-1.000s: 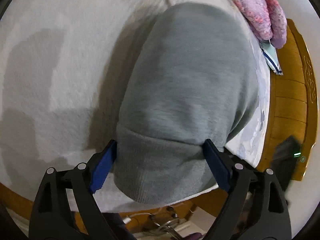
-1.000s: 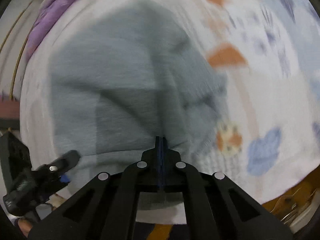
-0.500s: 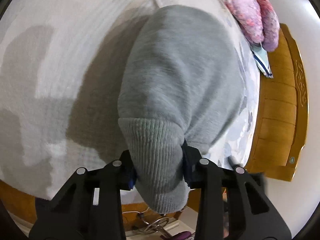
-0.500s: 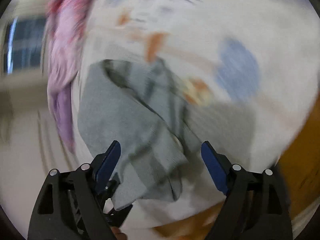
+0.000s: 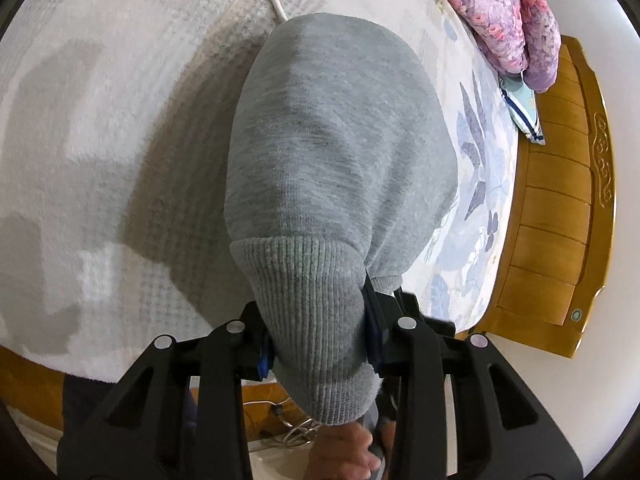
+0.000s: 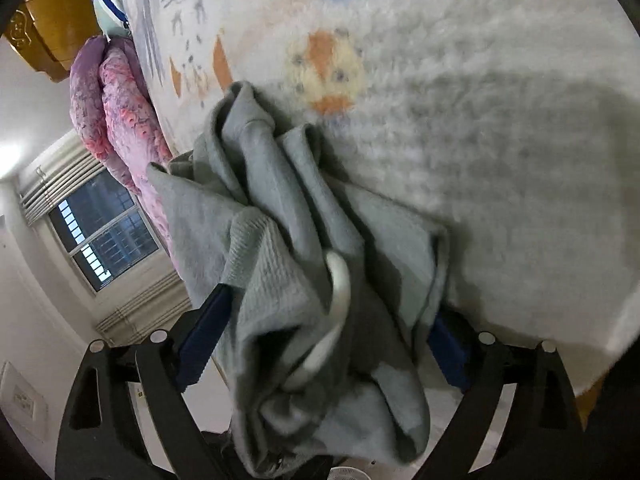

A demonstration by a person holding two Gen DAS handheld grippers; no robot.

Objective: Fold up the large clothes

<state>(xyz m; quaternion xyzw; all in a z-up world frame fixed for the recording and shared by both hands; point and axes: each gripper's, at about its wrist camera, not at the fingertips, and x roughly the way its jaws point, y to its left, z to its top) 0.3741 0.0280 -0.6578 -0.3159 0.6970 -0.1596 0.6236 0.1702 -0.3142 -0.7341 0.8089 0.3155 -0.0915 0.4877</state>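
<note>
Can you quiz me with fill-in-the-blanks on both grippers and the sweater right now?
1. The left gripper is clamped on the grey sweater's ribbed ____.
2. The right gripper's jaws stand ____ around bunched sweater cloth.
3. The sweater lies on a ____.

Missing: hem; open; bed

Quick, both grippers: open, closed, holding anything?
Left gripper: shut on the grey knit sweatshirt, at its ribbed hem.
Right gripper: open, jaws just widened; sweatshirt lies between, ungripped.

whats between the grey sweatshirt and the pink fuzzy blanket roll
Left wrist view: a bare strip of white bedspread with blue leaf print separates grey sweatshirt from pink blanket roll.
</note>
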